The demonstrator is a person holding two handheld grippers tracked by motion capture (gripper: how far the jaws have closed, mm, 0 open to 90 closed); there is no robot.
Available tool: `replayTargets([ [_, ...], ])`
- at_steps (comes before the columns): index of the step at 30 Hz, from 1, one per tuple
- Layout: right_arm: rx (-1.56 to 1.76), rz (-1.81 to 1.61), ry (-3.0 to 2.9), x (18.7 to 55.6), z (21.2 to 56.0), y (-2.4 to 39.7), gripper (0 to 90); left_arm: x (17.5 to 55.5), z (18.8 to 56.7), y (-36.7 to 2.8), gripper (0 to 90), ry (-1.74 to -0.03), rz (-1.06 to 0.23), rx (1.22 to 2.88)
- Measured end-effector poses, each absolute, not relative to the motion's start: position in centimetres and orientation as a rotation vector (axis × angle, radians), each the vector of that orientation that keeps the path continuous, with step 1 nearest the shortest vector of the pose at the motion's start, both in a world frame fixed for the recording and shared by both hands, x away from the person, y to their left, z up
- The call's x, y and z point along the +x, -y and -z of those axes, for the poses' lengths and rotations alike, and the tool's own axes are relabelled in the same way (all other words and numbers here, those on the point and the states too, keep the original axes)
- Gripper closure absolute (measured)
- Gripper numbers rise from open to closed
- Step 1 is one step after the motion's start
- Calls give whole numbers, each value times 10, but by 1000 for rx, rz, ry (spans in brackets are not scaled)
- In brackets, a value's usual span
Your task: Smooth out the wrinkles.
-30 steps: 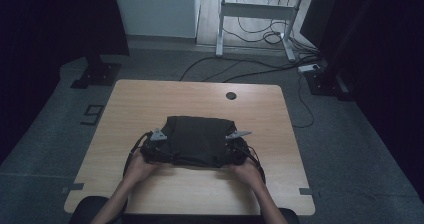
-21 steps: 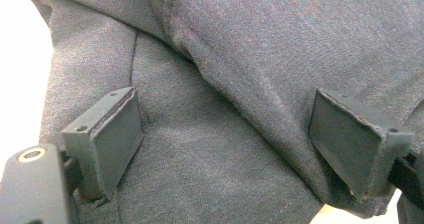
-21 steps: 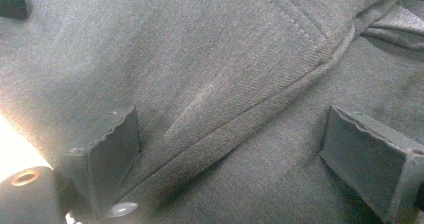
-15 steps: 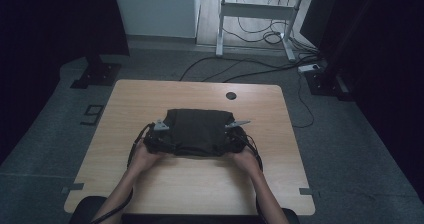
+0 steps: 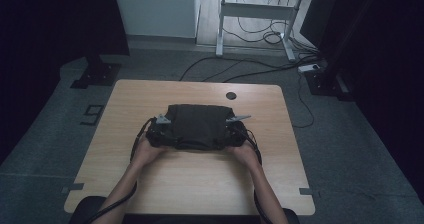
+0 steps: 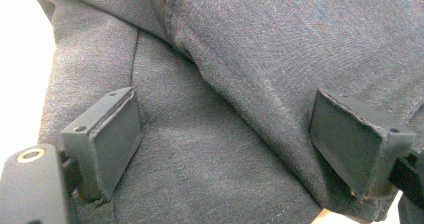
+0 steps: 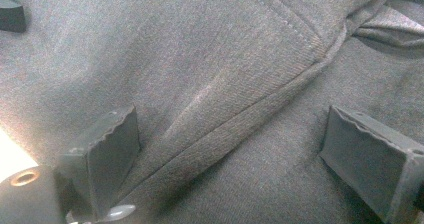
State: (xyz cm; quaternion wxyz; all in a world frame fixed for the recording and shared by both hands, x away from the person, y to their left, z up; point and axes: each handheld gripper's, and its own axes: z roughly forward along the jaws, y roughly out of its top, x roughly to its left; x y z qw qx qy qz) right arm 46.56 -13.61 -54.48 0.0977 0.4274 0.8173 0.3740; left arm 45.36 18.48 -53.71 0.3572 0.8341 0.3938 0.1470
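Note:
A dark grey folded garment (image 5: 196,125) lies in the middle of the wooden table (image 5: 125,104). My left gripper (image 5: 156,132) is at its left edge and my right gripper (image 5: 235,133) at its right edge, both close to the cloth. In the left gripper view the grey fabric (image 6: 240,59) lies under the left gripper (image 6: 227,144), whose jaws stand wide apart with a fold running between them. The right gripper (image 7: 240,159) is likewise open over the cloth (image 7: 190,49), a stitched seam crossing between its jaws.
A round cable hole (image 5: 230,96) is in the table behind the garment. Cables (image 5: 250,69) run over the floor beyond the table, near a white desk frame (image 5: 255,14). Black stands (image 5: 95,74) sit at the far left.
Both hands and grippers have moved forward along the garment's sides, away from the near edge. The garment now looks flatter and more squared.

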Motion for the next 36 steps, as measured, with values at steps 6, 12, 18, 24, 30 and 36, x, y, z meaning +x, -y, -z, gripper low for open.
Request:
replayTargets([
  [6,1286,-1099,-2422,465,542,137,96,453,534,-189,123,-1010,-338,2141],
  [12,1290,-1097,-2407,460,533,137,127,448,529,-191,138,-1012,-331,2134],
  [18,1236,-1100,-2403,451,522,137,110,439,517,-192,101,-993,-368,2160],
  [24,1215,-1090,-2403,441,510,140,0,427,507,-194,45,-959,-372,2168],
  [30,1177,-1097,-2401,428,496,146,0,412,497,-201,25,-919,-399,2155],
  [36,1144,-1106,-2400,413,485,154,0,397,486,-209,23,-888,-439,2146],
])
